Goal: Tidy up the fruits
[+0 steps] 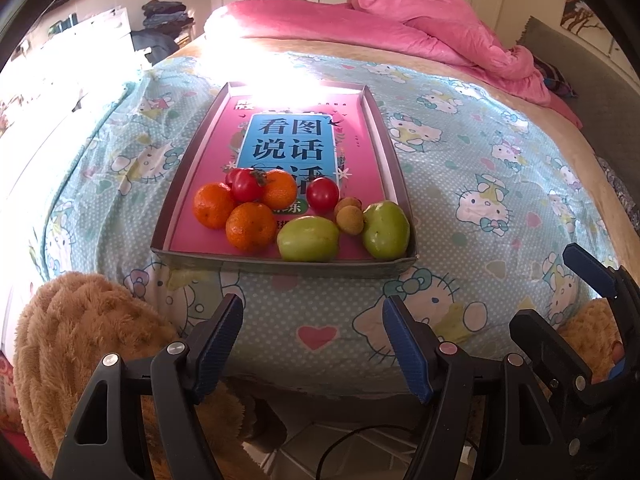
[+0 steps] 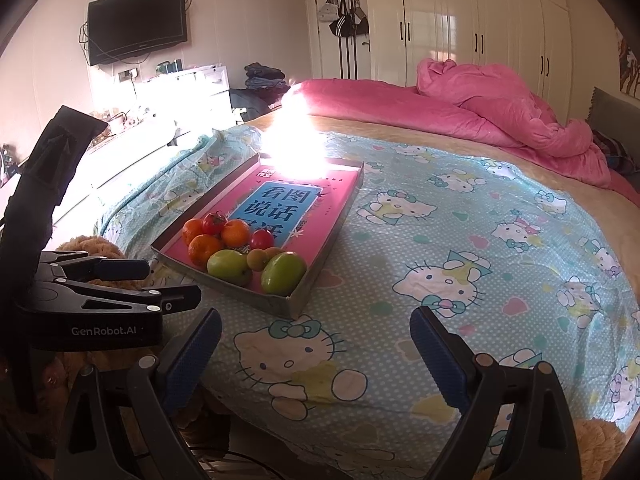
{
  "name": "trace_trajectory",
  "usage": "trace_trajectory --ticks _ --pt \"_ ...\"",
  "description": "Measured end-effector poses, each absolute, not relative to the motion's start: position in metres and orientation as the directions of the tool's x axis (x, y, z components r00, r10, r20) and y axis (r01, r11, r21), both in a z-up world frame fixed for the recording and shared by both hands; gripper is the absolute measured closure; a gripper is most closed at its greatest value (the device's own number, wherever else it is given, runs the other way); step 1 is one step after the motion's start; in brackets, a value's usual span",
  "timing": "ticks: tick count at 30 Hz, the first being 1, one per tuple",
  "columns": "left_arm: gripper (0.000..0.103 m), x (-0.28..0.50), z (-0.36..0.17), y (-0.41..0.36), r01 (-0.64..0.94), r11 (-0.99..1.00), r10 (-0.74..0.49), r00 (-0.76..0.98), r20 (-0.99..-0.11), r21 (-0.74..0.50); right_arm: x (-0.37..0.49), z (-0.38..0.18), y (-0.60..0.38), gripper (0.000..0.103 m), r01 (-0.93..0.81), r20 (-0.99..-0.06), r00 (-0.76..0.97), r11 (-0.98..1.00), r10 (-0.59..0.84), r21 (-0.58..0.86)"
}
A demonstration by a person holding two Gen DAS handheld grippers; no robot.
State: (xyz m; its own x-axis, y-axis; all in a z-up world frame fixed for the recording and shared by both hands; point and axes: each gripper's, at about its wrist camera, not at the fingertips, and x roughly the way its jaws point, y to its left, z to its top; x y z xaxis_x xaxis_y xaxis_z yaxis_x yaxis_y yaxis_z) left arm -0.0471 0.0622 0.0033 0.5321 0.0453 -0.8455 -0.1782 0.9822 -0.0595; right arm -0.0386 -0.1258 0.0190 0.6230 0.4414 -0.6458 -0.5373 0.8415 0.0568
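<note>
While both hand-held grippers [image 1: 312, 344] [image 2: 316, 348] hang open, fruits [image 1: 296, 216] crowd the tray's near edge [image 1: 280, 266].

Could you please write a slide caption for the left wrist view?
Open left claw hovers short of a tray of mixed fruit on the bed.

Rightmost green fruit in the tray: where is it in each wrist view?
Left wrist: green fruit right of centre, in the tray's near right corner.
Right wrist: same fruit left of centre, at the tray's nearest corner.
Shared landmark: the small brown fruit just left of it.
</note>
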Motion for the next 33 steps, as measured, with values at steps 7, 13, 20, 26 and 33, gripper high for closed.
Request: trace_trajectory --ticks 7,13,20,26,33 --pt "0.029 -0.0477 0.0042 0.0625 -0.180 0.982 0.045 0.538 -0.842 -0.062 -0.0382 0.0194 -0.1269 0.007 -0.534 -0.642 0.629 0.844 0.439 0.055" --pt "0.029 -0.0483 0.0055 0.0623 -0.181 0.982 0.048 0.540 -0.840 -0.060 -0.0390 0.0202 -0.1276 0.001 -0.534 -0.636 0.634 0.844 0.440 0.050" --pt "0.029 -0.0483 0.0056 0.0624 -0.182 0.981 0.048 0.540 -0.841 -0.060 -0.0383 0.0206 -0.1281 0.001 -0.535 -0.636 0.634 0.843 0.440 0.051" --pt "0.029 -0.0485 0.0057 0.0628 -0.183 0.981 0.049 0.539 -0.841 -0.060 -0.0383 0.0203 -0.1282 0.001 -0.535 -0.637 0.633 0.843 0.441 0.052" --pt "0.029 -0.0489 0.0062 0.0642 -0.187 0.981 0.052 0.543 -0.838 -0.060 -0.0380 0.0201 -0.1276 0.001 -0.532 -0.637 0.636 0.845 0.436 0.047"
